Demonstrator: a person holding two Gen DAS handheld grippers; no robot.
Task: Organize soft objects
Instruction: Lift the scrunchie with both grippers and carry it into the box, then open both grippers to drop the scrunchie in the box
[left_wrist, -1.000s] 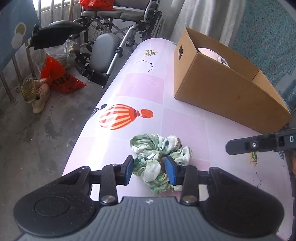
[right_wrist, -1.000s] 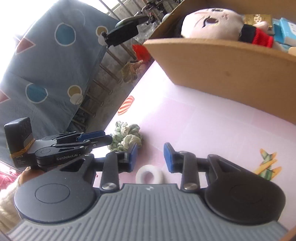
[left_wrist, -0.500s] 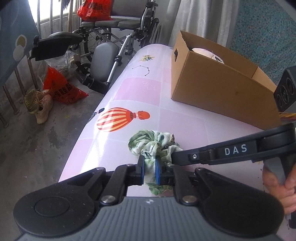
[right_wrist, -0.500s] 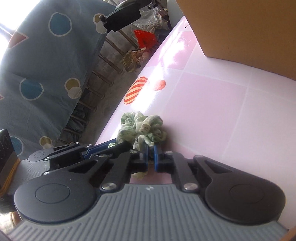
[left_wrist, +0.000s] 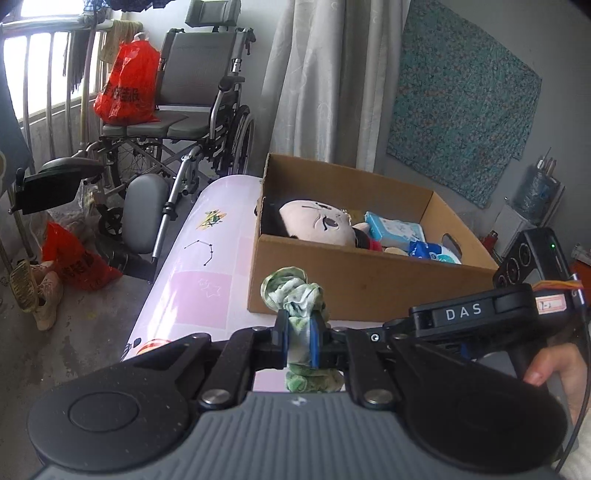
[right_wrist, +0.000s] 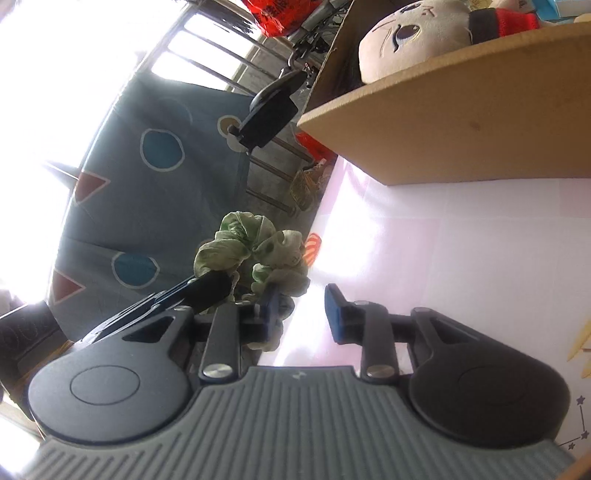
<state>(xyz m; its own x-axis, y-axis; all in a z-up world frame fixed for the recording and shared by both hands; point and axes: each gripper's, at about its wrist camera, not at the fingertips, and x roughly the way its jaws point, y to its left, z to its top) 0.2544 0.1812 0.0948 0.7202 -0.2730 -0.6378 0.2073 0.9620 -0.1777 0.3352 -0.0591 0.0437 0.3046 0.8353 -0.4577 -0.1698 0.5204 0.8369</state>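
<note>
The left gripper pinches the soft green and white cloth scrunchie tight, up in the air above the pink table and just in front of the brown cardboard box. The right gripper has its jaws wide apart and holds nothing. The scrunchie is floppy, so I think it could slip out or catch on the box wall and fall outside. The left view shows the round-faced plush doll and blue packs inside the box. The right view shows that its own jaws are open.
</note>
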